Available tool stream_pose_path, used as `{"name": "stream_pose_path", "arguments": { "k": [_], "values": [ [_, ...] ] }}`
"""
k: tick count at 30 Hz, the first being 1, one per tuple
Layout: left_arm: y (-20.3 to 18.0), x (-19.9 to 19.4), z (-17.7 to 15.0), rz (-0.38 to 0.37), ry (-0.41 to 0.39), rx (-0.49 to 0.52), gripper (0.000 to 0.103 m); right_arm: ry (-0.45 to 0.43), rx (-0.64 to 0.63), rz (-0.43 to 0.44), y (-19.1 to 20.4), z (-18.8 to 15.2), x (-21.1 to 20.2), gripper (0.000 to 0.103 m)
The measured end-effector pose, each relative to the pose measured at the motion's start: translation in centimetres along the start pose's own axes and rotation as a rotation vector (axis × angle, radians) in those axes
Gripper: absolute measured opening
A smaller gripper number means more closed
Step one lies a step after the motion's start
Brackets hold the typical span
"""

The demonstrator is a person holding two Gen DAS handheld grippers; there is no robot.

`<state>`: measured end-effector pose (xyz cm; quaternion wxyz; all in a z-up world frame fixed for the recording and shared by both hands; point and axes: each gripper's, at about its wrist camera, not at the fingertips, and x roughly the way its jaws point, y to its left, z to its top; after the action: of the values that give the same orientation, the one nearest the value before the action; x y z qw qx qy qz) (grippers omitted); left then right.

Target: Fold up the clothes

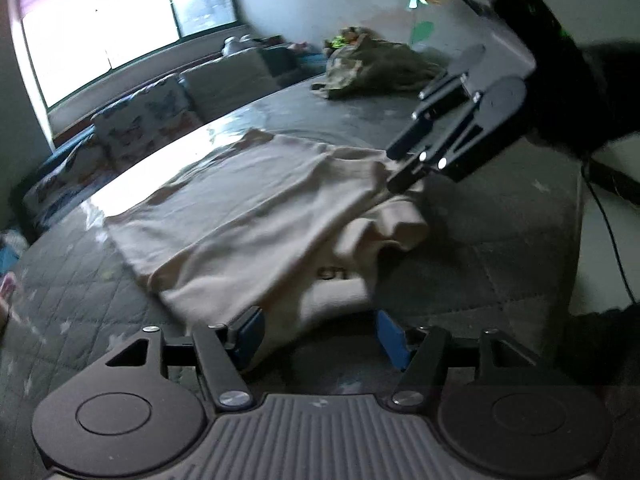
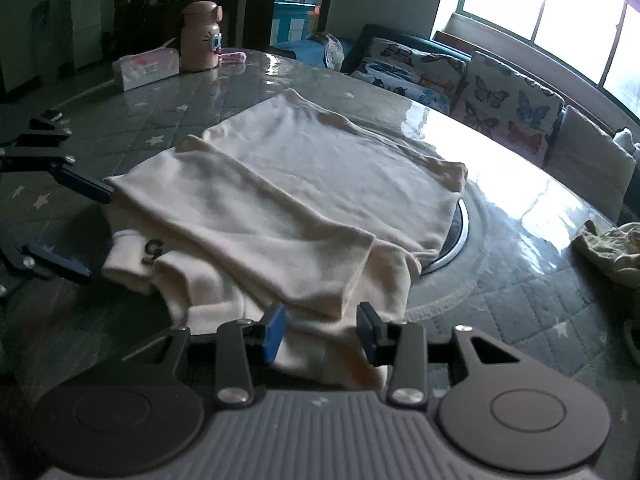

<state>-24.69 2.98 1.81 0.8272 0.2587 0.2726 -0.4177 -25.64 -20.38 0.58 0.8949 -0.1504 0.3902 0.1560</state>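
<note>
A cream garment lies folded over itself on the grey quilted table cover, with a sleeve cuff and a small dark print at its near edge. My left gripper stands open, and the garment's near edge lies loosely between its blue pads. In the right wrist view the same garment fills the middle. My right gripper is open too, with a fold of cloth lying between its pads, which do not press on it. Each gripper also shows in the other's view: the right gripper at the garment's far corner, the left gripper at its left edge.
A heap of olive clothes lies farther along the table. A pink bottle and a tissue pack stand at the far edge. A metal ring is set in the tabletop under the garment. Butterfly cushions line a sofa by the window.
</note>
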Motion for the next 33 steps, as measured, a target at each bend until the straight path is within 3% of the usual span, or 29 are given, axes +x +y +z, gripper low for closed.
{"name": "stream_pose_path", "arguments": {
  "k": [4,7,9,11,18,22,25,28,31,33],
  "values": [
    [-0.6,0.8,0.2,0.017,-0.015,0.032,0.065,0.004,-0.047,-0.001,0.6,-0.7,-1.1,0.052],
    [-0.5,1.0,0.4,0.019,-0.035,0.019,0.045,0.004,-0.096,0.0,1.4,-1.2,-1.9,0.056],
    [-0.3,1.0,0.7,0.025,-0.048,0.014,0.022,0.001,-0.127,0.004,1.9,-1.6,-2.1,0.059],
    [0.1,0.8,1.1,0.039,-0.062,-0.002,0.015,-0.003,-0.155,0.008,2.4,-2.0,-2.2,0.061],
    [4.1,1.0,3.8,0.052,-0.103,-0.162,0.011,-0.09,-0.249,-0.02,3.9,-1.8,-1.5,0.071],
    [5.9,1.8,4.8,0.057,-0.098,-0.215,0.011,-0.107,-0.253,-0.019,3.8,-1.4,-0.3,0.071],
    [7.1,2.2,5.1,0.047,-0.098,-0.263,0.011,-0.12,-0.245,-0.014,3.4,-1.1,0.3,0.068],
    [7.4,2.3,5.1,0.033,-0.097,-0.269,0.011,-0.13,-0.224,-0.005,2.9,-0.6,0.8,0.059],
    [7.2,2.0,4.5,0.014,-0.096,-0.266,0.013,-0.131,-0.187,0.021,2.3,-0.1,1.2,0.041],
    [6.8,1.5,4.1,0.015,-0.102,-0.256,0.018,-0.115,-0.151,0.046,1.8,0.3,1.5,0.022]
  ]
}}
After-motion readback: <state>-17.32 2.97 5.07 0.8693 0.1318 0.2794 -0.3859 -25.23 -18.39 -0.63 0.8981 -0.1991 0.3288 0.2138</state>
